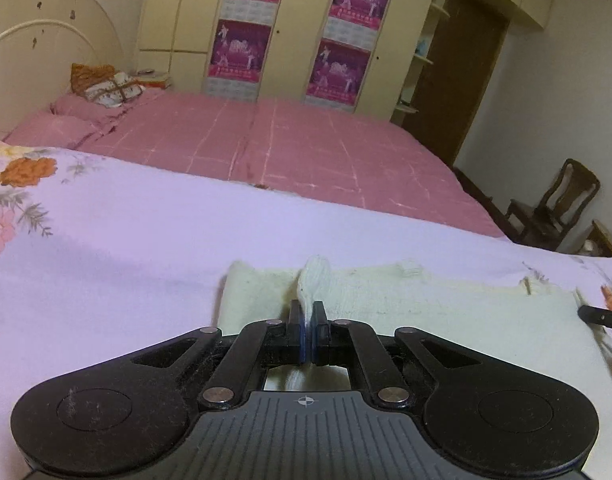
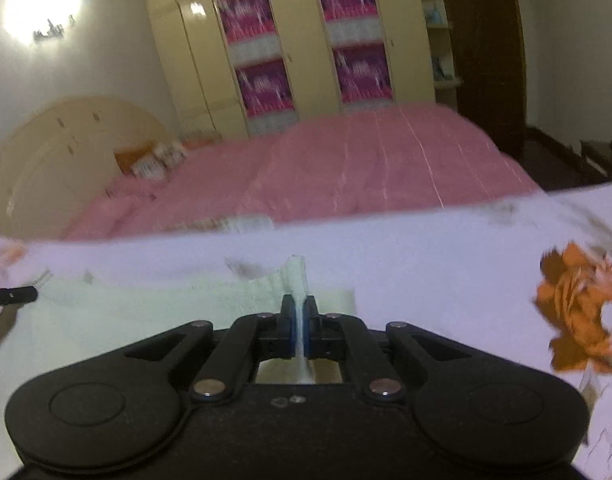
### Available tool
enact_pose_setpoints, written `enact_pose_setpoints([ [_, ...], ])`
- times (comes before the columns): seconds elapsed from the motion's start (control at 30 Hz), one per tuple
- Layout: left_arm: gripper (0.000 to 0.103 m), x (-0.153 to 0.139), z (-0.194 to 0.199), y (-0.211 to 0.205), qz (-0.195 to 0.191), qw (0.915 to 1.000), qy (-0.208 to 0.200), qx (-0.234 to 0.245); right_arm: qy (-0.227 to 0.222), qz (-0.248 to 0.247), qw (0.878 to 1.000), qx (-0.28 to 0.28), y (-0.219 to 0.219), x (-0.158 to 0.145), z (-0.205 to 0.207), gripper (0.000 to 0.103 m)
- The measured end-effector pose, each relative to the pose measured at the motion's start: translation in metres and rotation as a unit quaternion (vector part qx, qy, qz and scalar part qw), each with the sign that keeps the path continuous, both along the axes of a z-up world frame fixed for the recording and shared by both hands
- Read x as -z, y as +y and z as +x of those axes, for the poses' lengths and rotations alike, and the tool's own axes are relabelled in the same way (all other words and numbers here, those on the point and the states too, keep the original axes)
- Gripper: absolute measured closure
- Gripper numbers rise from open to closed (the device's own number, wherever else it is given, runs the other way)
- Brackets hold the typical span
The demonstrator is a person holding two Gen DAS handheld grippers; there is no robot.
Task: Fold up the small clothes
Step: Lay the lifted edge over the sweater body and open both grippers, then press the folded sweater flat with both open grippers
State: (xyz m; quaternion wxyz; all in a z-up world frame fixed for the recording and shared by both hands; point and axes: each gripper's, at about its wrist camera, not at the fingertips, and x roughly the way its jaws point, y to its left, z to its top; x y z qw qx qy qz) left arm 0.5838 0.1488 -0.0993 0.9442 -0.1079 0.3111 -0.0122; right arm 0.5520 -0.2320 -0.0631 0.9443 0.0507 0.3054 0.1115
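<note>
A small cream knitted garment (image 1: 446, 312) lies flat on a lilac floral sheet (image 1: 126, 240). My left gripper (image 1: 307, 312) is shut on a pinched fold of the garment near its left end. The tip of the other gripper (image 1: 602, 317) shows at the garment's right end. In the right wrist view my right gripper (image 2: 300, 308) is shut on a pinched edge of the same garment (image 2: 146, 312) near its right end, and the left gripper's tip (image 2: 14, 295) shows at the far left. This view is blurred.
Beyond the sheet lies a pink checked bed (image 1: 286, 148) with pillows and a headboard (image 1: 46, 52). A cream wardrobe with purple posters (image 1: 286, 28) stands behind. A wooden chair (image 1: 554, 208) stands at the right. An orange flower print (image 2: 578, 312) marks the sheet.
</note>
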Motion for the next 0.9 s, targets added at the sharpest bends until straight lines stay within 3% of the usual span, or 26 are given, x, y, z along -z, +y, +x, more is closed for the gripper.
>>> enact_pose_setpoints([
  [0.17,0.088,-0.001,-0.008,0.010,-0.033,0.9993,-0.012,-0.013,0.002,-0.005,1.000,0.012,0.001,0.002,-0.001,0.096],
  [0.23,0.085,-0.007,-0.017,0.013,-0.035,0.9983,-0.015,-0.045,-0.007,-0.013,1.000,0.021,0.001,-0.003,-0.006,0.080],
  [0.27,0.067,-0.013,-0.021,0.008,-0.027,0.9977,-0.024,-0.057,-0.017,-0.020,0.999,0.024,0.002,-0.006,-0.012,0.077],
  [0.3,0.033,-0.021,-0.028,-0.002,-0.009,0.9970,-0.043,-0.063,-0.032,-0.027,0.999,0.020,0.005,-0.012,-0.019,0.072],
  [0.33,0.019,-0.024,-0.030,-0.014,0.010,0.9965,-0.058,-0.060,-0.041,-0.031,0.999,0.009,0.010,-0.015,-0.022,0.072],
  [0.37,0.011,-0.031,-0.034,-0.031,0.032,0.9958,-0.075,-0.042,-0.050,-0.037,0.998,-0.006,0.018,-0.019,-0.026,0.072],
  [0.43,0.012,-0.040,-0.033,-0.065,0.054,0.9949,-0.084,0.018,-0.055,-0.049,0.997,-0.038,0.040,-0.023,-0.026,0.070],
  [0.53,0.012,-0.039,-0.026,-0.108,0.074,0.9916,-0.060,0.088,-0.041,-0.055,0.994,-0.087,0.079,-0.020,-0.021,0.074],
  [0.67,0.012,-0.026,-0.027,-0.130,0.104,0.9899,-0.025,0.093,-0.007,-0.085,0.993,-0.087,0.109,-0.011,-0.012,0.074],
  [0.77,0.012,-0.015,-0.031,-0.120,0.132,0.9886,-0.006,0.072,-0.013,-0.110,0.990,-0.083,0.108,-0.005,-0.017,0.062],
  [0.8,0.012,-0.012,-0.035,-0.112,0.128,0.9897,-0.004,0.063,-0.017,-0.117,0.990,-0.077,0.102,-0.004,-0.018,0.054],
  [0.9,0.012,-0.014,-0.041,-0.091,0.110,0.9931,-0.005,0.041,-0.006,-0.109,0.994,-0.031,0.068,0.002,-0.018,0.053],
])
